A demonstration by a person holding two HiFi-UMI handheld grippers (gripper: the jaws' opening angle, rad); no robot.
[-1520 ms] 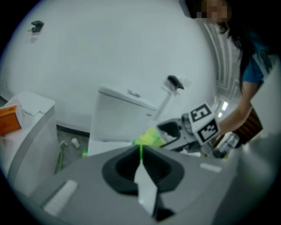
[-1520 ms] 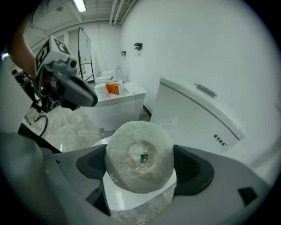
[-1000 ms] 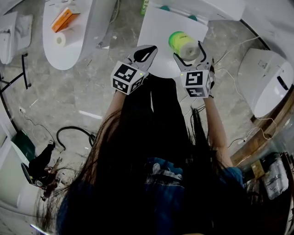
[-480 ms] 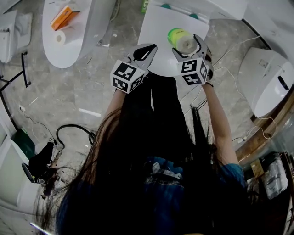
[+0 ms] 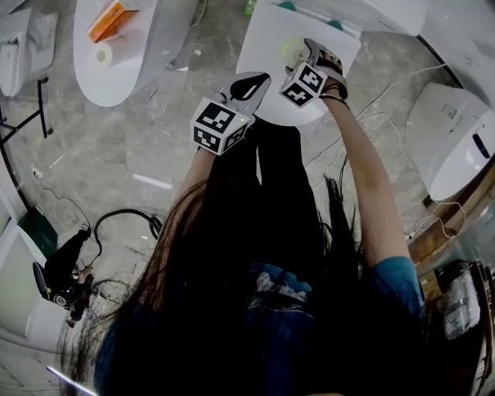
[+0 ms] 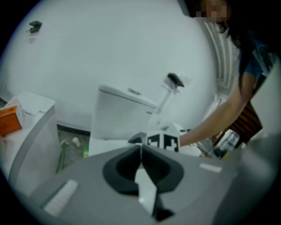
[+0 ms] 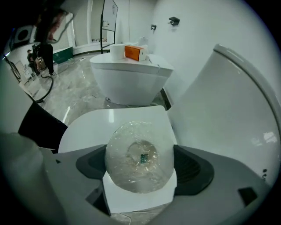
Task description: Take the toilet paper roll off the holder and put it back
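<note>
The toilet paper roll [image 7: 138, 151], wrapped in clear film and with a greenish side [image 5: 291, 52], hangs above a closed white toilet lid [image 7: 109, 121]. My right gripper [image 7: 142, 168] is shut on it, one jaw against each side, and its core faces the camera. In the head view the right gripper [image 5: 305, 58] is stretched out over the lid [image 5: 267, 39] near the tank. My left gripper [image 5: 251, 81] hovers at the lid's near edge with its jaws pressed together and nothing between them [image 6: 140, 151]. A small black fitting [image 6: 175, 80] sticks out of the wall above the tank.
A second white toilet [image 5: 116, 69] at the upper left carries an orange box [image 5: 108, 19] and another paper roll [image 5: 103, 54]. A third toilet [image 5: 456, 139] stands at the right. Cables [image 5: 124, 220] lie on the marble floor. A green bottle [image 6: 85, 151] stands beside the tank.
My right gripper has carried the roll forward across the lid towards the tank, with the arm stretching out. The left gripper has barely moved.
</note>
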